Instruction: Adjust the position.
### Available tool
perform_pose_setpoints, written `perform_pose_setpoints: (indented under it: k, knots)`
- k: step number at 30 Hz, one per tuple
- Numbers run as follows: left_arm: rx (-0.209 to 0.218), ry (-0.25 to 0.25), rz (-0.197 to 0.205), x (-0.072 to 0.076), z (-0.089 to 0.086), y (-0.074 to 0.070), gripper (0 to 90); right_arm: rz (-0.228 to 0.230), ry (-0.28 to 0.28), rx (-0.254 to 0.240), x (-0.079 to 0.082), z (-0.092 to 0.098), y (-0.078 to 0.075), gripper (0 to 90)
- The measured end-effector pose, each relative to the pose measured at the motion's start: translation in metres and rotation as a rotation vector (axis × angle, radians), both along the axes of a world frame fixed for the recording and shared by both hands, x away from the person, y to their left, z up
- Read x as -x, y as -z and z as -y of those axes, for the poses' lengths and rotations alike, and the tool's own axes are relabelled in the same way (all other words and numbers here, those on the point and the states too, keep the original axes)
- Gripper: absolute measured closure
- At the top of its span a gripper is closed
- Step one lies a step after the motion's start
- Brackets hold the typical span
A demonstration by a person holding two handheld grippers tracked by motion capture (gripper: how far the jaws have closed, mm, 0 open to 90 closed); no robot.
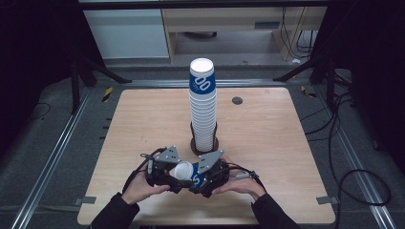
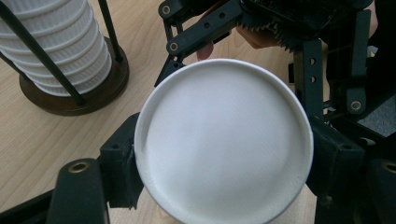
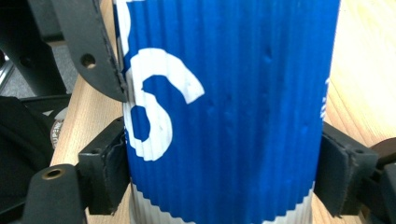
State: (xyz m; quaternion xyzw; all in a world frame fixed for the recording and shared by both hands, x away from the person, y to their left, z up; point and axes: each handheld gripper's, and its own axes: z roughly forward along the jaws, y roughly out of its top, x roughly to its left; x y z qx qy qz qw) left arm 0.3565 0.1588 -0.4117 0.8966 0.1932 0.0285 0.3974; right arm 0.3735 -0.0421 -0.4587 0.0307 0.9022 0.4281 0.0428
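Near the front edge of the surface [image 1: 267, 143], both the left hand-held gripper [image 1: 168, 175] and the right hand-held gripper [image 1: 206, 180] clamp one blue cup [image 1: 191, 174] (white mouth facing left), close before the cup stack [image 1: 203, 102].

Lower centre of the high view: left gripper [image 1: 177, 175] and right gripper [image 1: 203, 179] meet, jaws facing, hands gripping behind.

Cup [image 3: 224, 112] top & base cut off
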Motion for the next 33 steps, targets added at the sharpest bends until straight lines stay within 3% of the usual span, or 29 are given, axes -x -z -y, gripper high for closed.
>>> perform_pose_setpoints:
  k: [3,12,14,20,24,27,28,33]
  knots:
    - [0.007,-0.018,0.013,-0.001,-0.004,-0.002,25.4,-0.015,0.030,-0.023,-0.003,0.001,-0.001,12.8]
    - [0.049,-0.057,0.028,-0.004,-0.018,-0.010,25.4,-0.047,0.088,-0.107,-0.010,0.017,-0.013,9.1]
    - [0.057,-0.069,0.033,-0.005,-0.021,-0.012,25.5,-0.045,0.109,-0.149,-0.012,0.027,-0.018,9.1]
    - [0.091,-0.110,0.040,-0.010,-0.031,-0.012,25.4,-0.052,0.157,-0.204,-0.016,0.046,-0.025,9.0]
    - [0.137,-0.133,0.052,-0.012,-0.036,-0.012,25.4,-0.056,0.180,-0.217,-0.018,0.053,-0.026,8.8]
    - [0.205,-0.149,0.063,-0.012,-0.041,-0.014,25.4,-0.068,0.192,-0.227,-0.019,0.058,-0.026,8.8]
    - [0.205,-0.149,0.063,-0.012,-0.041,-0.014,25.4,-0.068,0.192,-0.227,-0.019,0.058,-0.026,8.8]
    - [0.290,-0.141,0.062,-0.012,-0.044,-0.015,25.4,-0.096,0.186,-0.256,-0.019,0.058,-0.023,8.6]
